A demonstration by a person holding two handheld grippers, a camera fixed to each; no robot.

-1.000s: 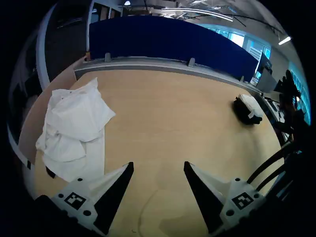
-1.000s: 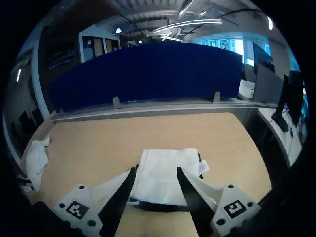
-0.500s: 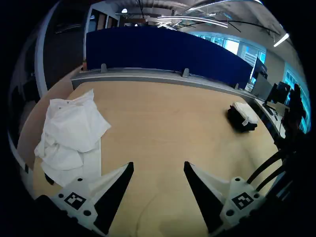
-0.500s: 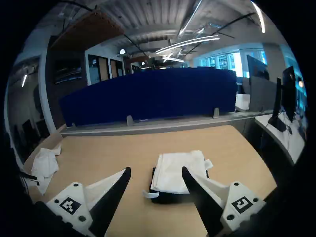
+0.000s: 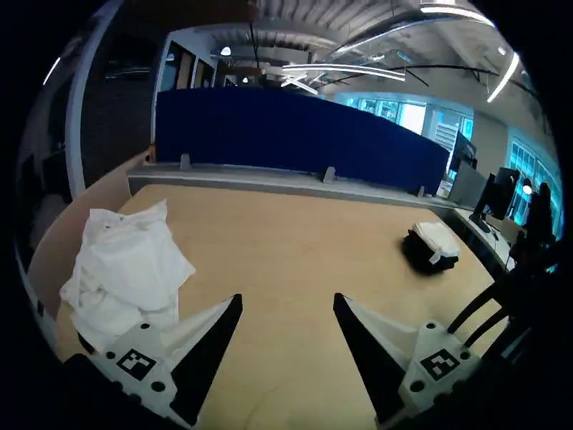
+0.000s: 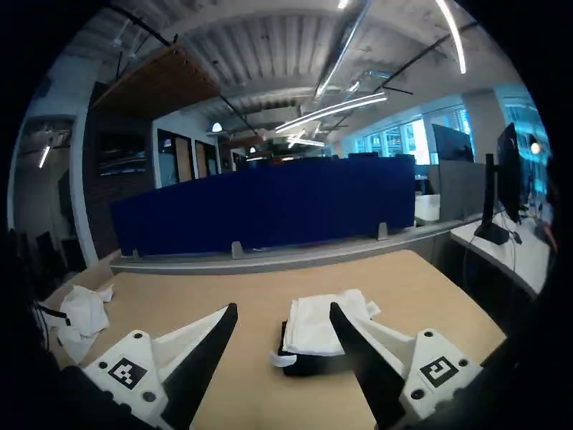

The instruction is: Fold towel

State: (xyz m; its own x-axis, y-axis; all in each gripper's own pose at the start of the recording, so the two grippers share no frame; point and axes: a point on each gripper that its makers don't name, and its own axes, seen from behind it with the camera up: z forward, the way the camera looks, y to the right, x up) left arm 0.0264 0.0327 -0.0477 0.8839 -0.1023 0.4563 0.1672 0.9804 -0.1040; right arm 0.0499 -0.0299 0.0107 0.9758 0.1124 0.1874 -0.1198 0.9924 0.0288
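Observation:
A crumpled heap of white towels (image 5: 127,272) lies at the left end of the wooden table (image 5: 301,244); the right gripper view has the same heap (image 6: 82,315) far off to the left. A folded white towel (image 6: 319,326) rests on a dark folded stack (image 6: 301,358), just beyond the tips of my right gripper (image 6: 283,317). That stack (image 5: 431,247) sits at the table's right end in the left gripper view. My left gripper (image 5: 288,304) hovers open over bare wood, right of the heap. My right gripper is open too, holding nothing.
A blue divider screen (image 5: 301,143) on a grey rail runs along the table's far edge. A dark chair back (image 5: 494,315) stands at the right in the left gripper view. A neighbouring desk with a monitor (image 6: 505,193) lies beyond the table's right end.
My right gripper has let go of the folded white towel, opened and drawn back from the stack. Both views have tilted up, showing more ceiling. The left gripper stays open.

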